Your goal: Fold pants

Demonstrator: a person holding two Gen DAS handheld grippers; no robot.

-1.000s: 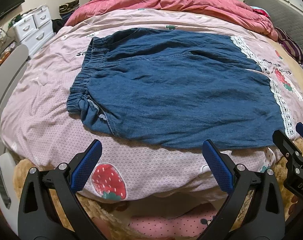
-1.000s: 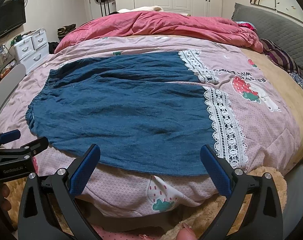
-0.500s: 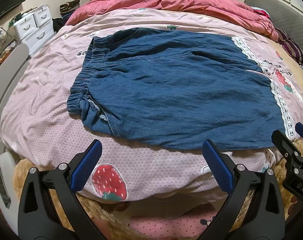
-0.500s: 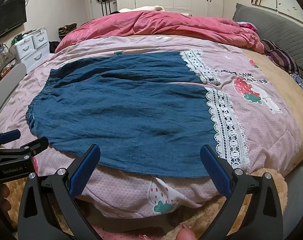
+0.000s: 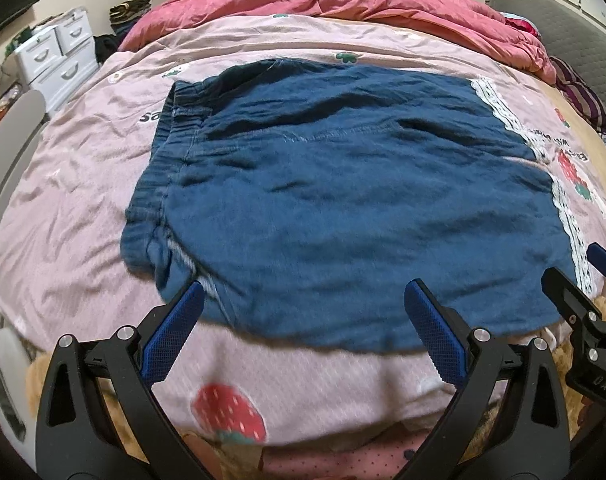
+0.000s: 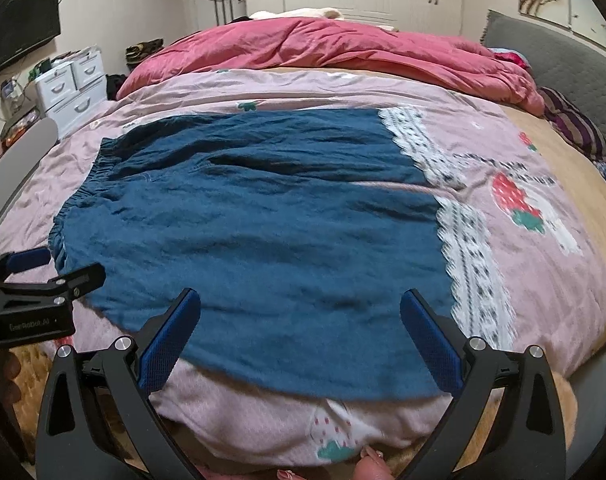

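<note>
While both tools hover at the near edge of the bed, the wide blue denim pants with white lace hems (image 5: 343,208) lie flat on the pink strawberry-print quilt (image 5: 71,208), directly ahead of them. Their long axis runs left to right: elastic waistband (image 5: 159,184) leftward, lace hems (image 6: 475,264) rightward. The left gripper (image 5: 303,320) is spread wide and holds nothing, nearer the waistband corner; the right gripper (image 6: 299,320), equally agape and bare, sits nearer the hem (fingertips of each just over the near fabric edge). Judging by this, each arm takes its own end.
</note>
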